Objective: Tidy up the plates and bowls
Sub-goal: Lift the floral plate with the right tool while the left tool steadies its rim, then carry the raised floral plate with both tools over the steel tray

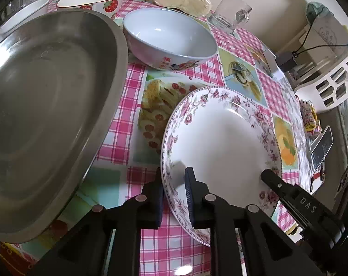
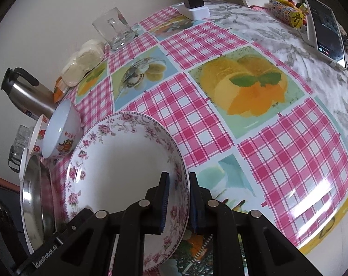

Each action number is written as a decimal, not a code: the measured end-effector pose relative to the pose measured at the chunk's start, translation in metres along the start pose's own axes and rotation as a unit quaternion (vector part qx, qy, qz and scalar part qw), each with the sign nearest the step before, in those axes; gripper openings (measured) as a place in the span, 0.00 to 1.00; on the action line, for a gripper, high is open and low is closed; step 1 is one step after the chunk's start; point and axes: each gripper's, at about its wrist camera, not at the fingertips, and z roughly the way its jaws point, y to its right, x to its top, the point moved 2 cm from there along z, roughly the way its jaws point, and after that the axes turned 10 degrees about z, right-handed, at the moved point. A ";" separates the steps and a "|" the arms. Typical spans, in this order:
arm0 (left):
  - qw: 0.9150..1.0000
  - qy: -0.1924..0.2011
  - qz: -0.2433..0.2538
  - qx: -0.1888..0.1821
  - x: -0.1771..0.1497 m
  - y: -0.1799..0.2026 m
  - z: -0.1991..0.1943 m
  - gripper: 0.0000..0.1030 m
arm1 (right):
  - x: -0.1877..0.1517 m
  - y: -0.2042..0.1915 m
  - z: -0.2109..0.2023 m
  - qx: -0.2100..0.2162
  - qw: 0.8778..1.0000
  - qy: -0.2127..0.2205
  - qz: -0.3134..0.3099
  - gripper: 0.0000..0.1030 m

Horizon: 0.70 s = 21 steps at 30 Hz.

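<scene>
A white plate with a pink floral rim (image 1: 222,138) is tilted above the checked tablecloth. My left gripper (image 1: 174,197) is shut on its near left rim. My right gripper (image 2: 177,204) is shut on the opposite rim of the same plate (image 2: 118,161); its finger (image 1: 279,186) shows in the left wrist view. A steel plate (image 1: 47,115) lies to the left, also in the right wrist view (image 2: 33,207). A pale blue bowl (image 1: 169,39) stands behind it, with a strawberry bowl (image 1: 93,0) and a small white bowl (image 1: 24,13) further back.
A glass mug (image 2: 114,30), wrapped buns (image 2: 81,62) and a steel thermos (image 2: 24,92) stand along the wall. A phone (image 2: 328,27), a charger block (image 2: 192,2) and snack packets (image 2: 286,9) lie at the far side. A white basket (image 1: 335,80) stands beyond the table.
</scene>
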 end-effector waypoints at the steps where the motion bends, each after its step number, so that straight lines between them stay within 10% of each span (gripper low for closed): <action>1: 1.000 0.000 -0.003 -0.004 0.000 0.000 0.000 0.16 | 0.000 0.000 -0.001 0.001 1.000 0.001 -0.001 0.15; 21: 0.999 0.020 0.024 -0.035 0.010 0.017 -0.017 0.14 | 0.006 0.001 -0.040 0.012 0.998 0.059 -0.011 0.11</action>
